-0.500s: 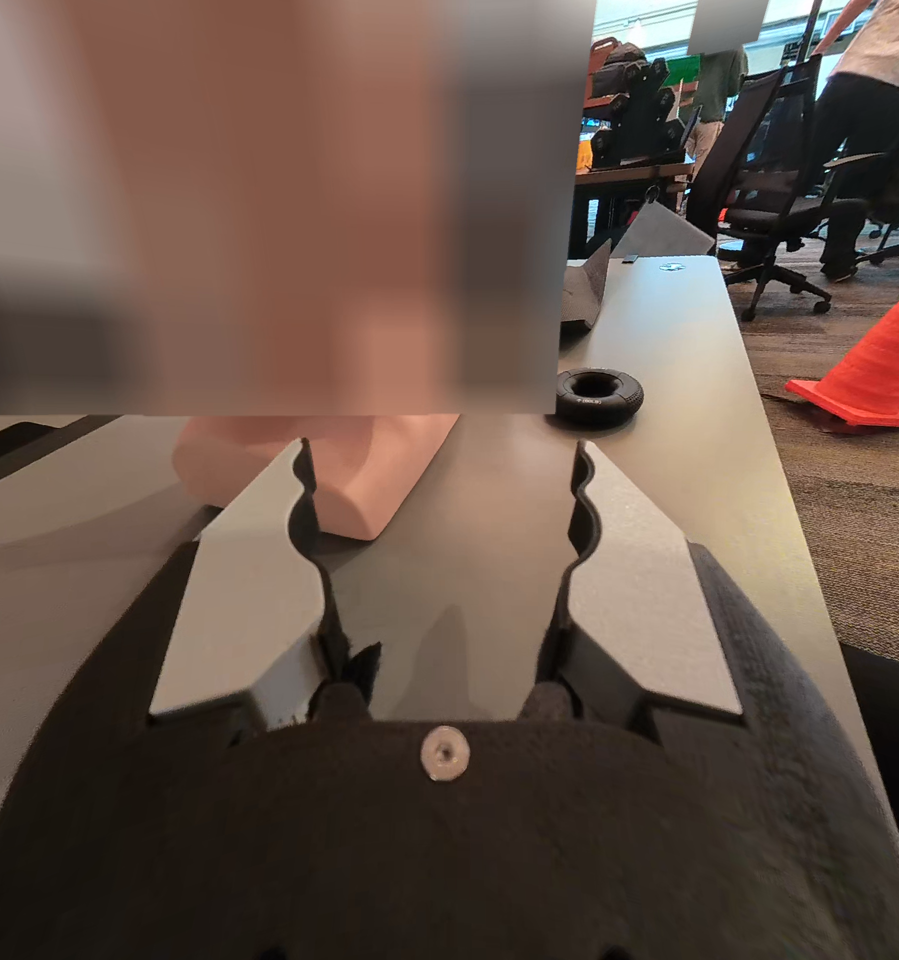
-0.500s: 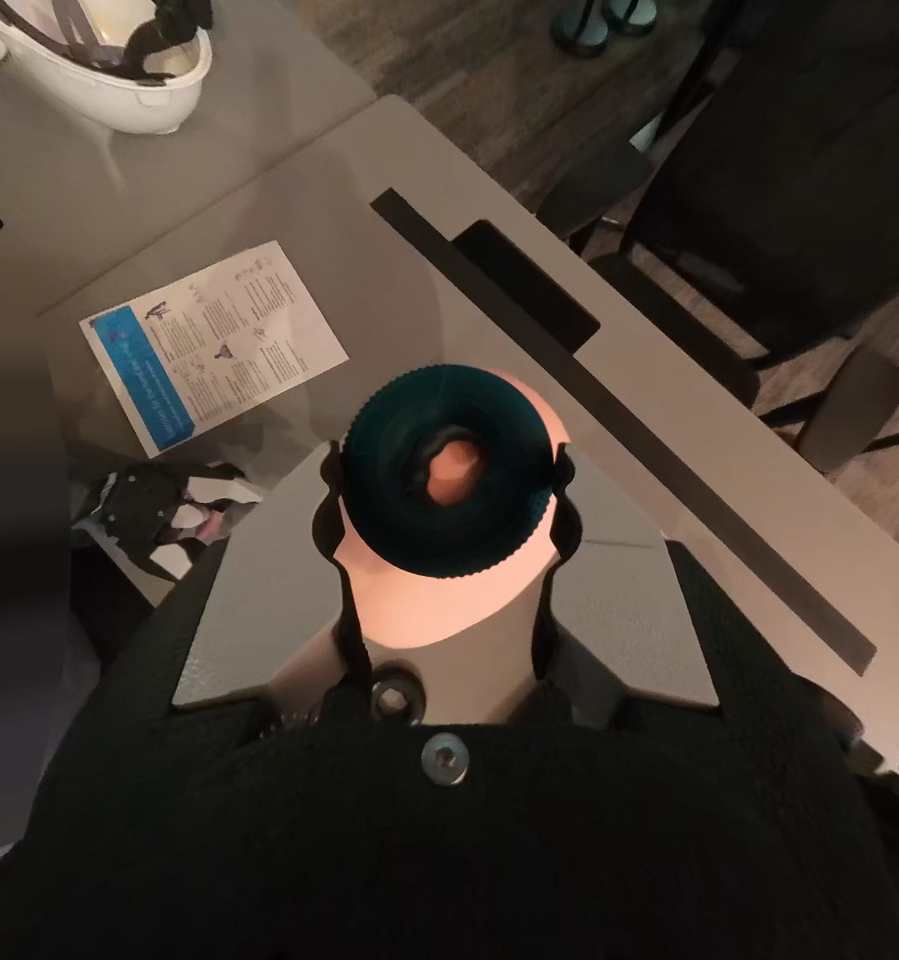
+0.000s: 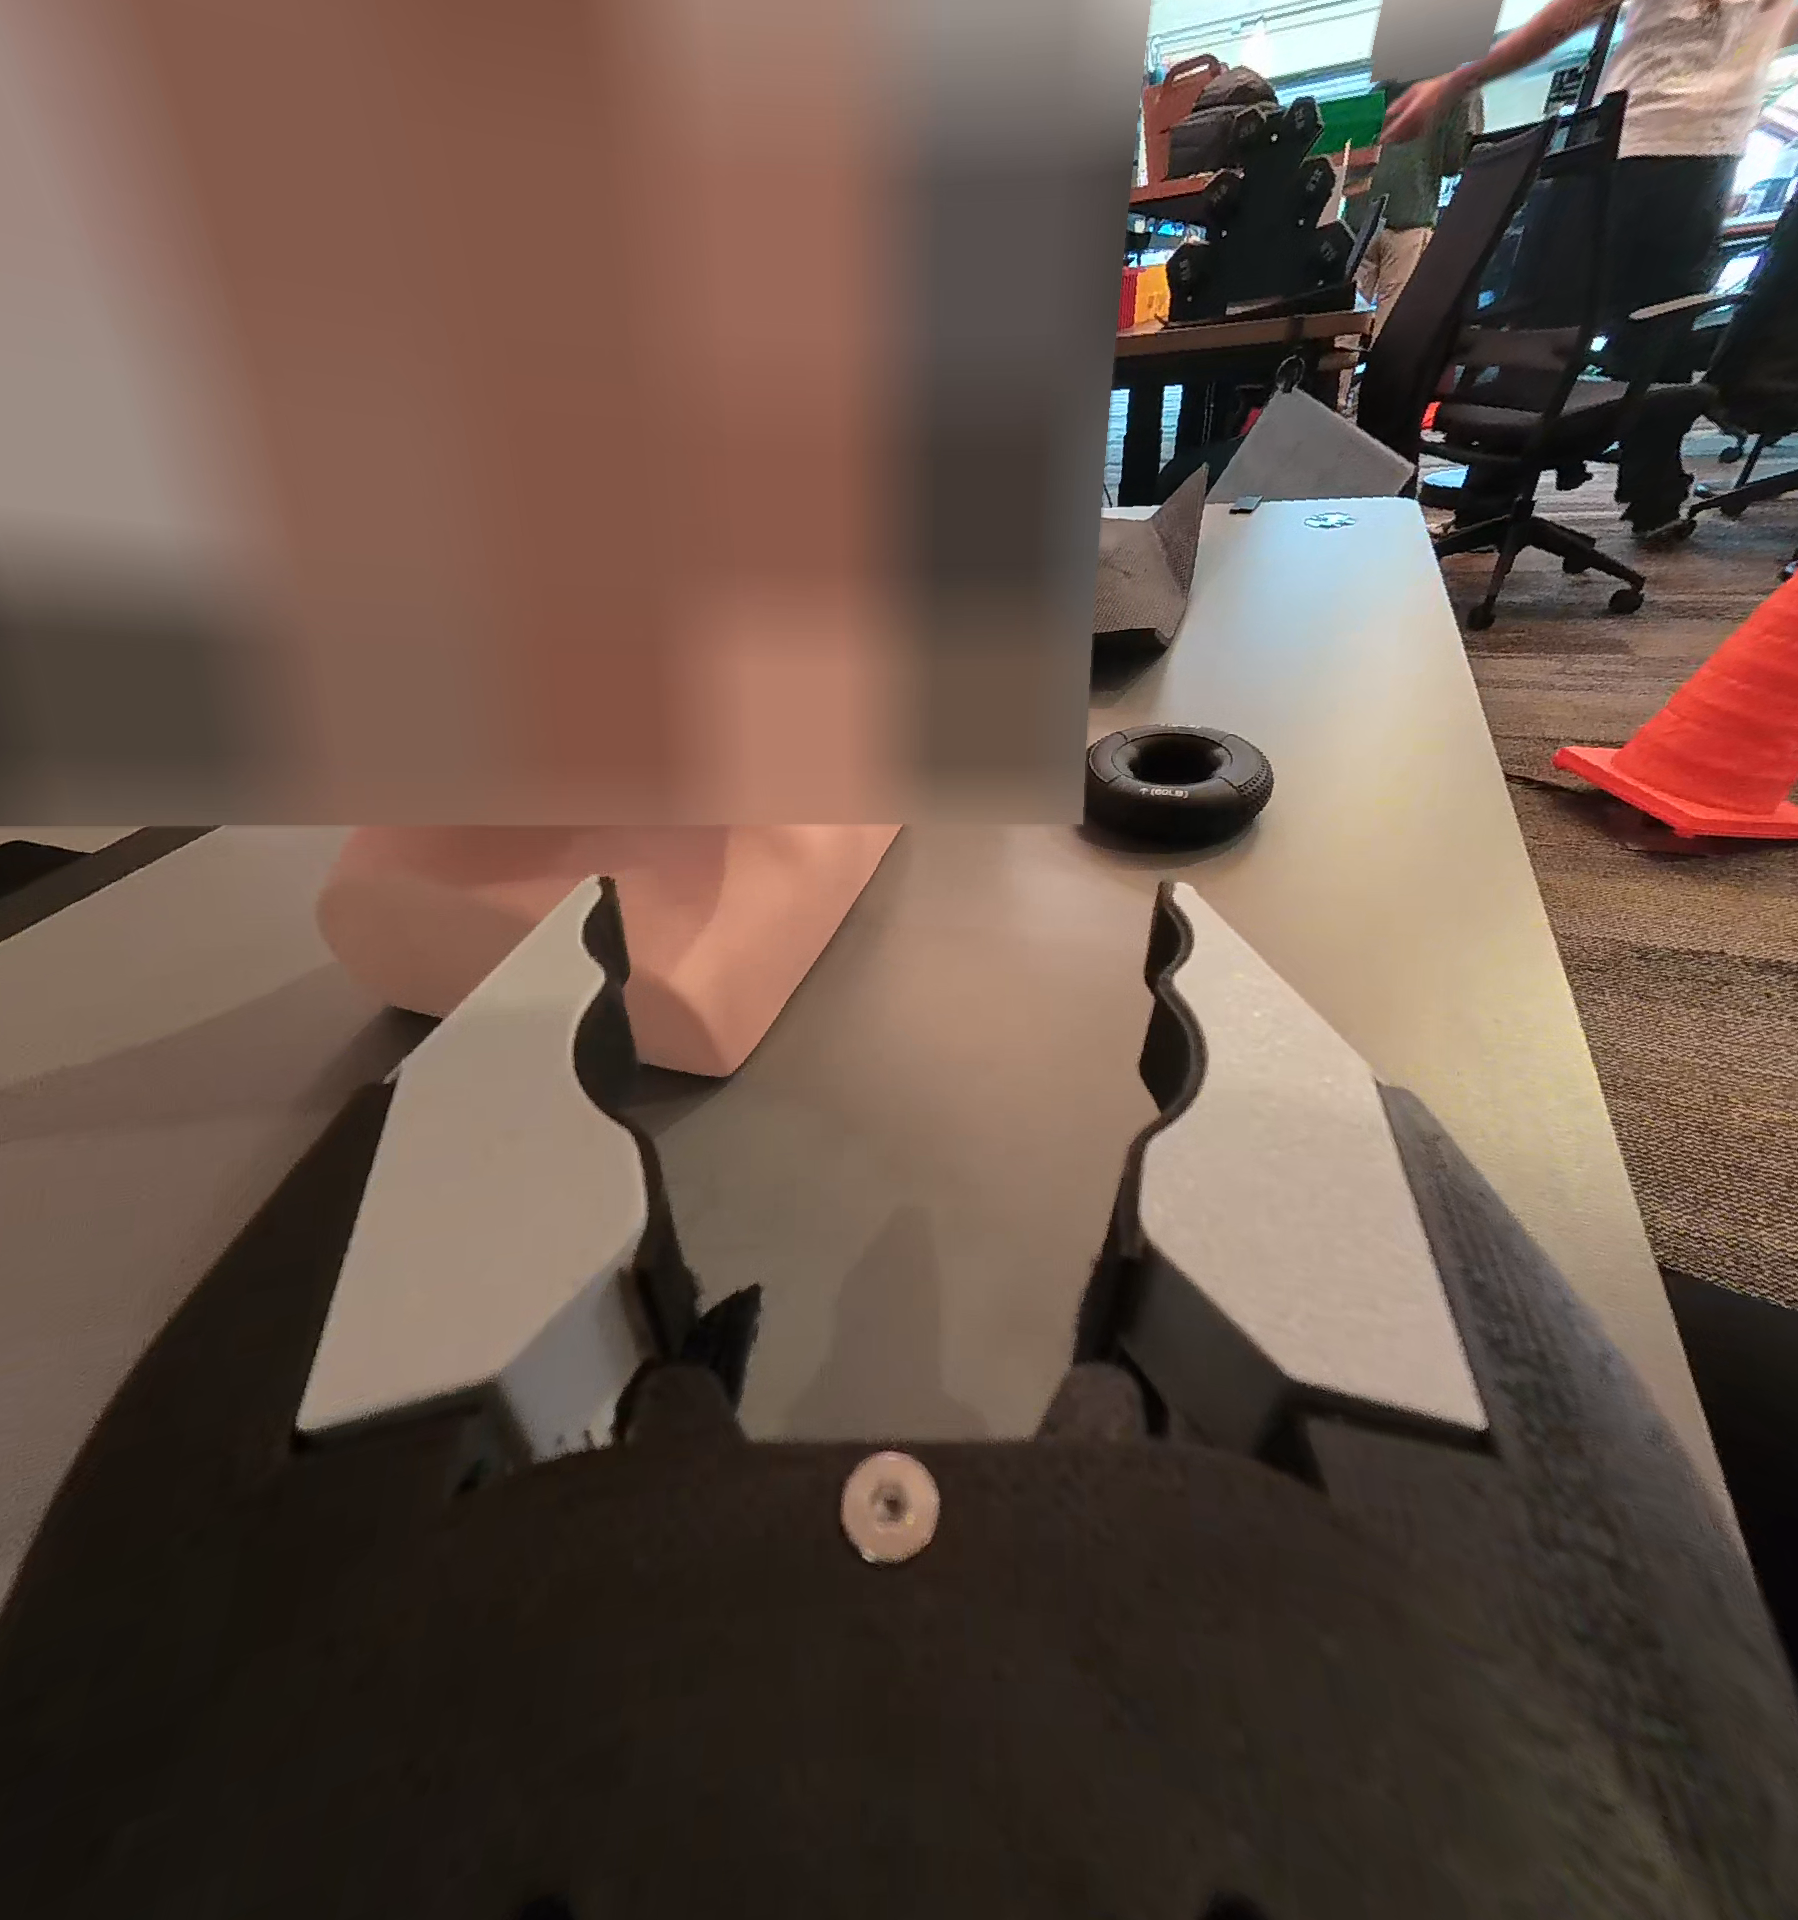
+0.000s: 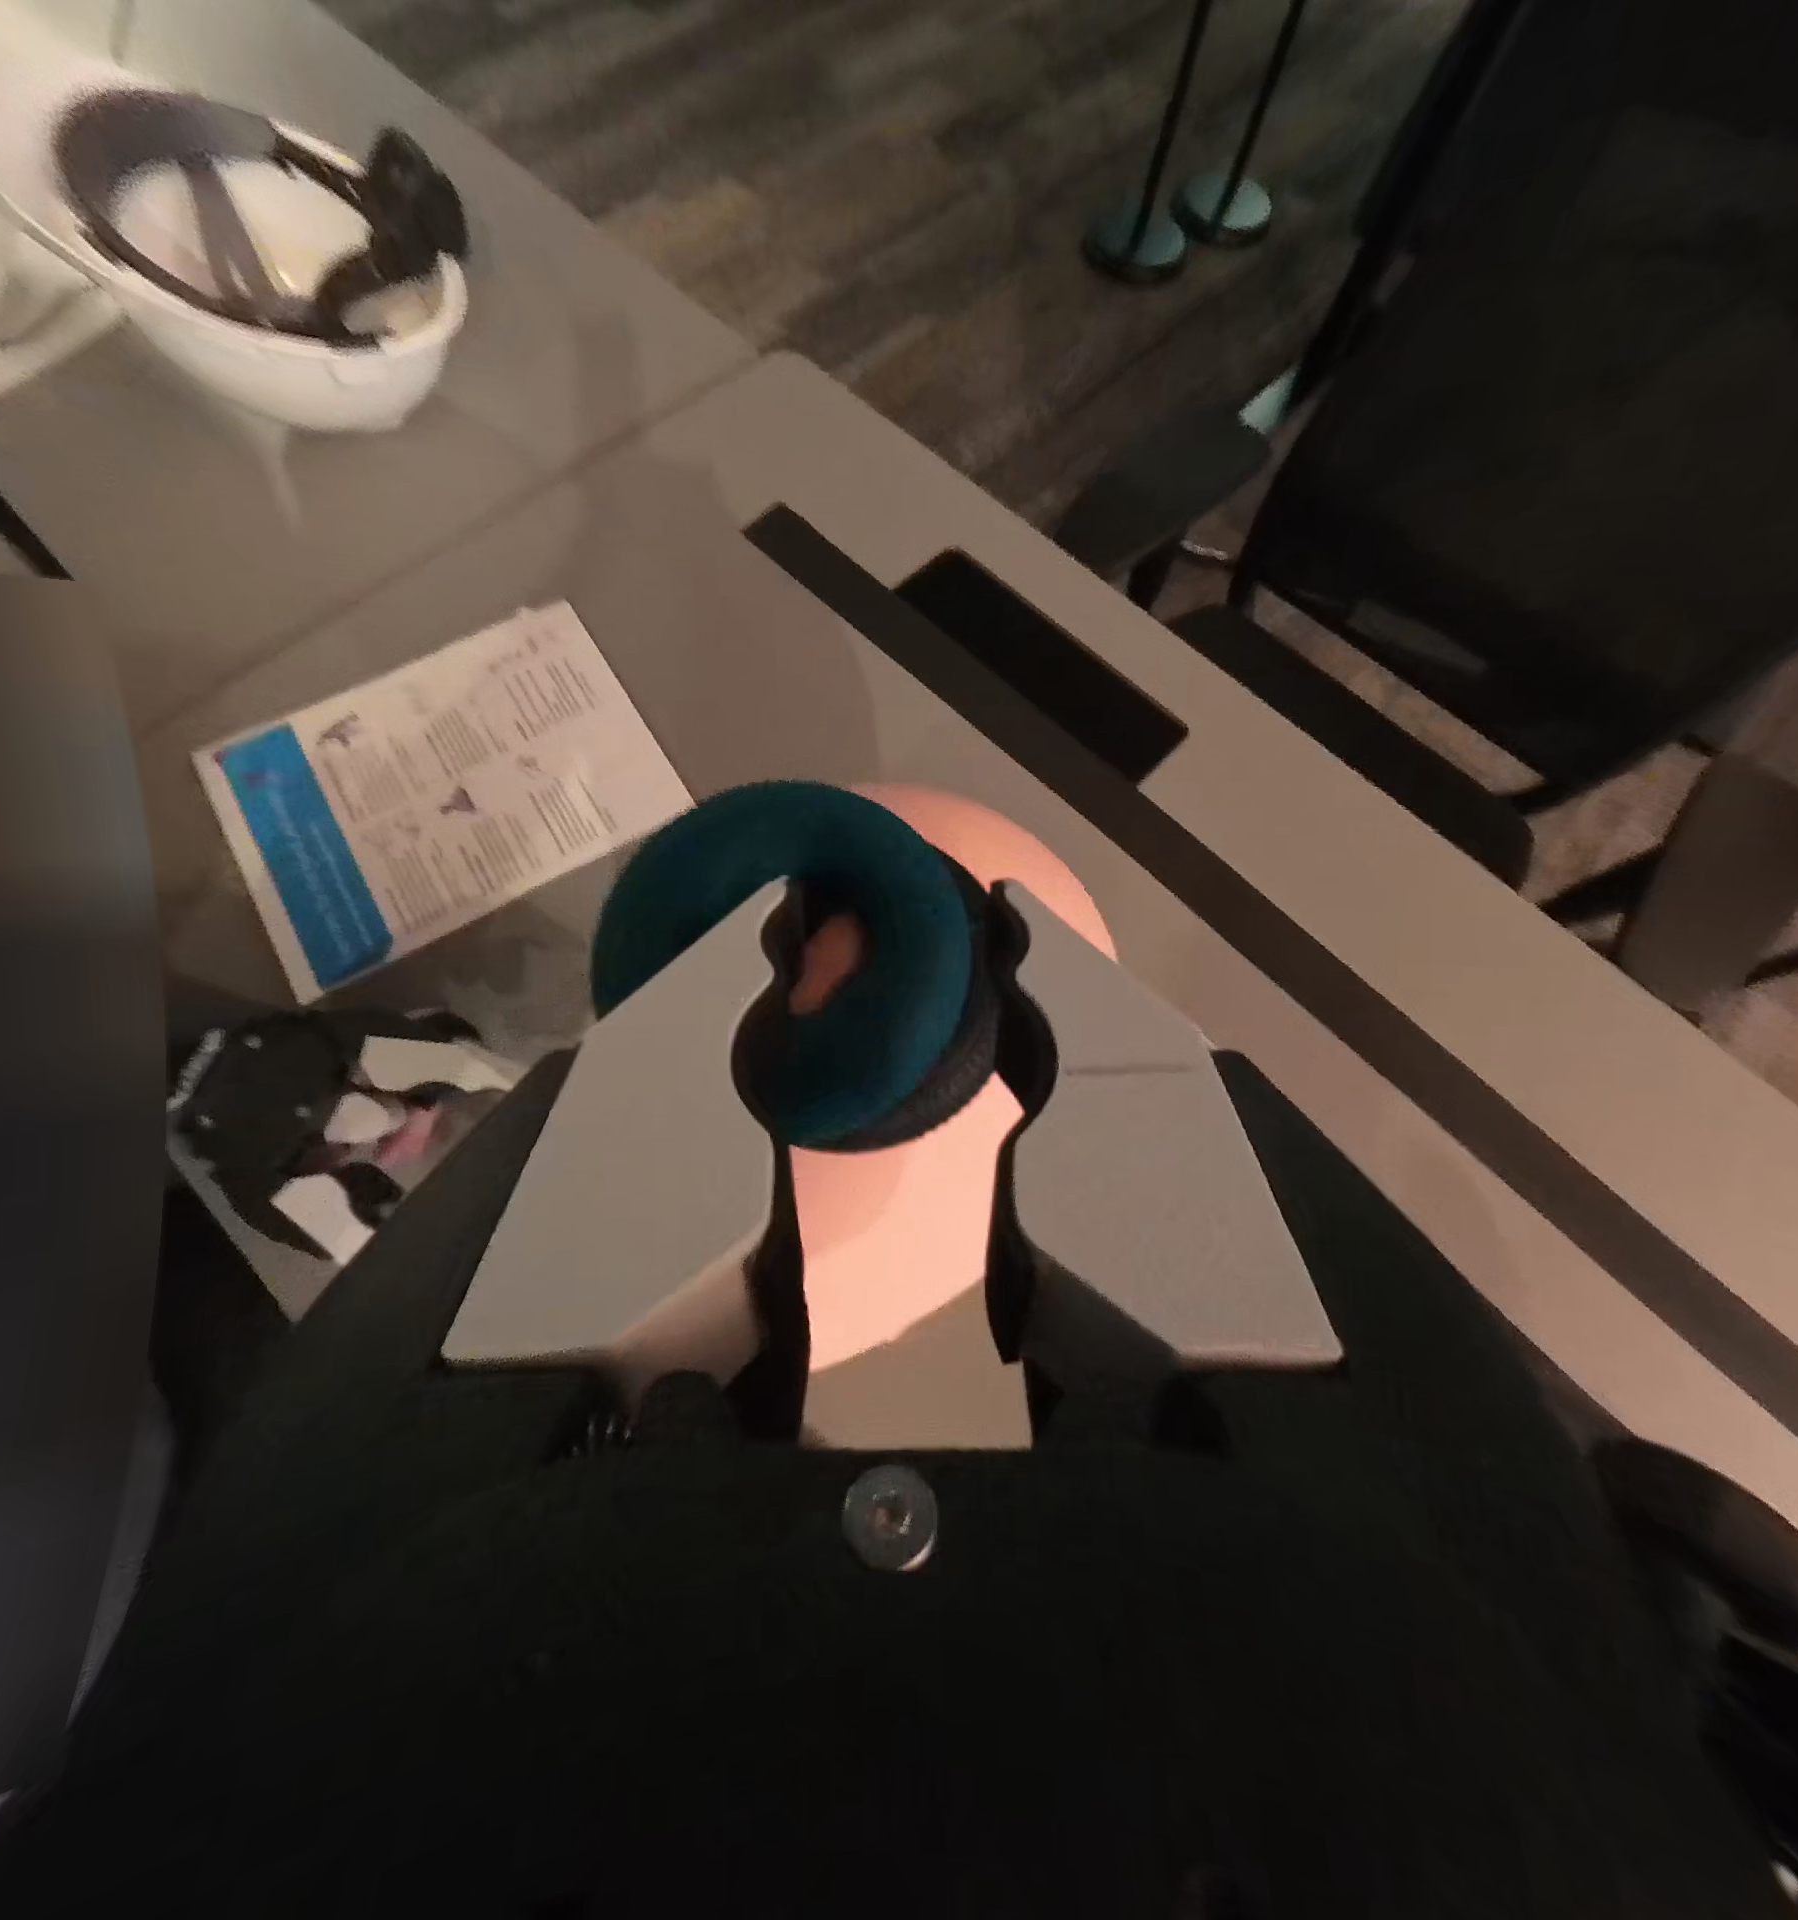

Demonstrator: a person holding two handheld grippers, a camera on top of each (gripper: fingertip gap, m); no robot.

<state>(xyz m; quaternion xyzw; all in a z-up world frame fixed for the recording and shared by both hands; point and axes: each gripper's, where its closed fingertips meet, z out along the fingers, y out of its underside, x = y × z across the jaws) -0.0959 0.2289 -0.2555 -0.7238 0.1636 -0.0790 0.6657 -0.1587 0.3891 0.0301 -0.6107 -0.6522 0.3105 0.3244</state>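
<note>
- Between the fingers of my right gripper point(image 4: 890, 904) sits a teal ring point(image 4: 770, 935), tilted on edge, with the fingers closed on one side of its band so that one finger passes through the hole.
- Below that ring stands a pink rounded form point(image 4: 895, 1226), glowing in the dim light; whether ring and form touch I cannot tell.
- Left of the ring, on the grey tabletop point(image 4: 1290, 1091), lies a printed leaflet point(image 4: 438, 790) with a blue strip down one side.
- Farther off at the upper left is a white helmet point(image 4: 282, 281), upside down, with dark straps inside.
- Low on the left I see my other gripper, small and partly in shadow.
- A dark slot point(image 4: 1238, 883) runs diagonally across the tabletop just beyond the pink form.
- My left gripper point(image 3: 879, 904) is wide open and holds nothing; it hovers low over the tabletop point(image 3: 1342, 935).
- Just beyond its left finger point(image 3: 500, 1143) is the pink base point(image 3: 729, 966) of the form, its upper part hidden by a blurred patch.
- A black ring point(image 3: 1177, 779) lies flat on the tabletop farther ahead, to the right.
- Off the tabletop's right edge an orange traffic cone point(image 3: 1736, 707) stands on the carpet, with office chairs point(image 3: 1518, 343) and a person point(image 3: 1674, 94) behind.
</note>
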